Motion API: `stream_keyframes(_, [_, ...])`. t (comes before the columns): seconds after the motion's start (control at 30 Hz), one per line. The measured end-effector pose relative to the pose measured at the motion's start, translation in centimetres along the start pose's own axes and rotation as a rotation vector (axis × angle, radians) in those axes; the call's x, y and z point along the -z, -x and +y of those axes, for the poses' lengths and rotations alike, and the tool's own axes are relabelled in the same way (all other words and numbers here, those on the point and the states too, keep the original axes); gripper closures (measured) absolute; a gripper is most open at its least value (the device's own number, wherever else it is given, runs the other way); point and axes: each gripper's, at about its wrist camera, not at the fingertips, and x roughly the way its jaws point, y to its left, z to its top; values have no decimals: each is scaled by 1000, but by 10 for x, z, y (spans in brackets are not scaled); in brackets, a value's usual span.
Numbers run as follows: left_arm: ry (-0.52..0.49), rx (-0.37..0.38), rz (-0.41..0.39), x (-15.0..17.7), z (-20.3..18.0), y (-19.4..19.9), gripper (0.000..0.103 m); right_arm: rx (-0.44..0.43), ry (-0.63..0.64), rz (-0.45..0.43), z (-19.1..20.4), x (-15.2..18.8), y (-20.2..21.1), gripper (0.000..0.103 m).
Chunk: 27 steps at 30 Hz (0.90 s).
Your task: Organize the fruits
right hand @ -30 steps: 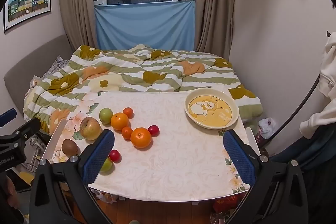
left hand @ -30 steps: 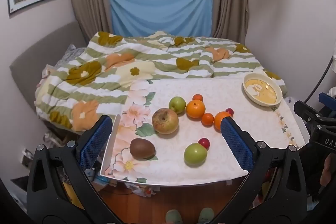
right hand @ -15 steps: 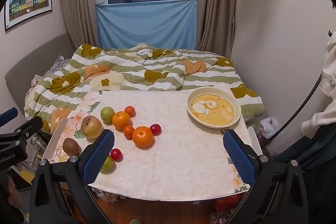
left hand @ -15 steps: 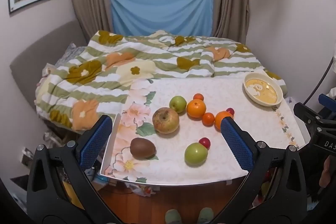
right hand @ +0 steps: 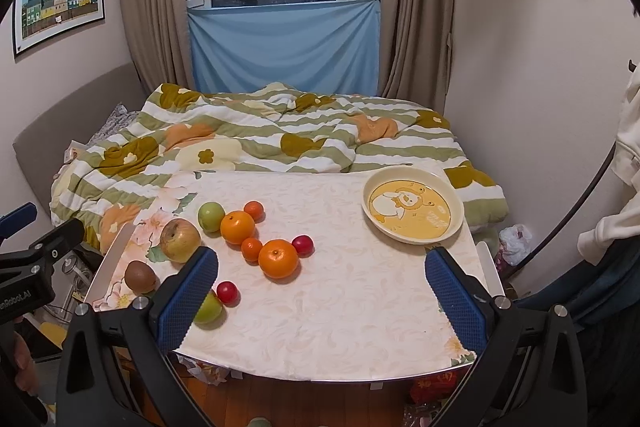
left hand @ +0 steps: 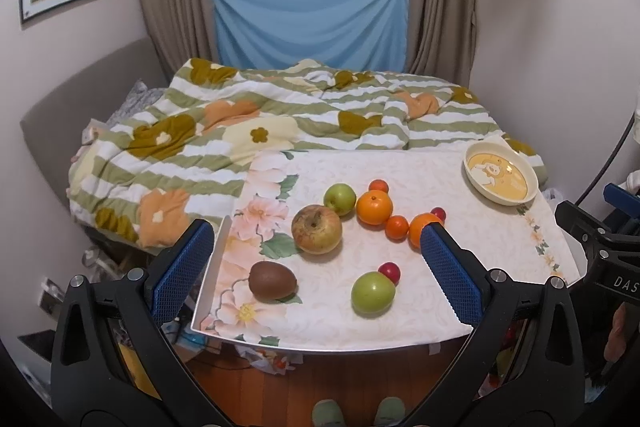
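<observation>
Left gripper (left hand: 316,263) and right gripper (right hand: 322,287) are held spread, empty. Fruit is massed toward the table's (right hand: 340,327) left edge: kiwi (left hand: 272,280) nearest it, then apples, oranges; bowl (right hand: 413,211) sits empty at the far right corner. Risk: round fruit nudged off the near edge.

I find the left gripper (left hand: 316,273) level, jaws spread wide, holding nothing. The right gripper (right hand: 322,291) stands likewise, wide apart and empty. Each gripper's black frame shows at the near edge of the other's view.
</observation>
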Motion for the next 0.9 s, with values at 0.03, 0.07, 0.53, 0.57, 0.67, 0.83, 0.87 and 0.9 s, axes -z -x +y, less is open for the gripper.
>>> stream_keyframes(0.03, [0,0,0,0,0,0,0,-2,-1,0,-1,0,0,0])
stream_keyframes(0.07, [2,1,-1,-1,0,2,0,-2,0,0,-2,-1,1,0])
stream_keyframes(0.53, [15,7,-10,-3,3,6,0,-8,3,1,3,1,6,0])
stream_keyframes(0.57, [15,5,-10,-2,3,6,0,-7,4,0,1,0,5,0])
stream_keyframes(0.67, [16,6,-10,-2,3,5,0,-7,2,0,2,1,5,0])
stream_keyframes(0.83, [18,9,-6,-3,3,6,0,-5,2,1,2,0,4,0])
stream_keyframes(0.87, [18,9,-5,-3,4,5,0,-5,2,1,2,0,4,0])
stream_keyframes(0.9, [18,9,-4,-3,4,5,0,-4,2,2,2,0,4,0])
